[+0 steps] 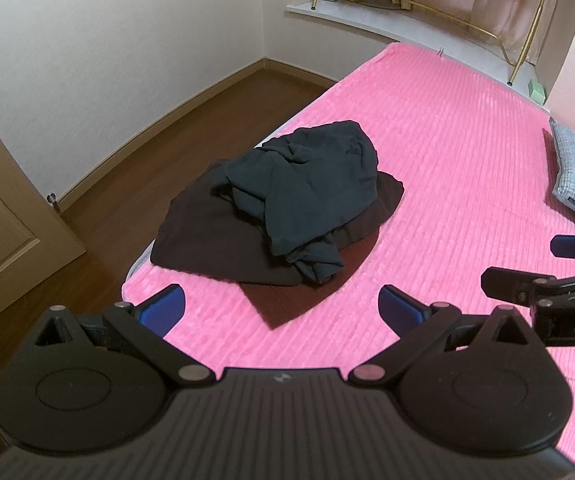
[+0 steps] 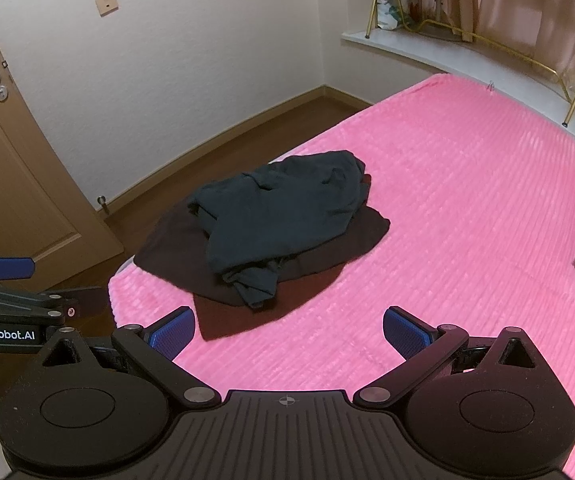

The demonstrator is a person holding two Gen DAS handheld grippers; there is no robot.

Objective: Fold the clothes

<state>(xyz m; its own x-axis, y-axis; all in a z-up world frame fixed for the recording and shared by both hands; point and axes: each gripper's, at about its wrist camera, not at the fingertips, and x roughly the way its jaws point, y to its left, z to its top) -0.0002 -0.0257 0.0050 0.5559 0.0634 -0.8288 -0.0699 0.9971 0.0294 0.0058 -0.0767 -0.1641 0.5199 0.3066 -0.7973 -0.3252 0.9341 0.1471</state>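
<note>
A crumpled dark green garment [image 1: 307, 196] lies bunched atop darker clothes [image 1: 207, 236] near the pink bed's [image 1: 447, 160] corner. Both hand-held grippers, left [image 1: 283, 308] and right [image 2: 289, 330], hover released, empty. Pinching an outer hem, not the bunched middle, should spread it cleanly.

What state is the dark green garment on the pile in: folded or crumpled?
Crumpled: the dark green garment lies bunched in irregular creases atop the flat brown clothes.

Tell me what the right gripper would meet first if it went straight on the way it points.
Probably the dark maroon cloth at the bottom of the clothes pile, then the crumpled dark green garment on top. The open right gripper hangs over bare pink ribbed bedcover; depth is unclear.
</note>
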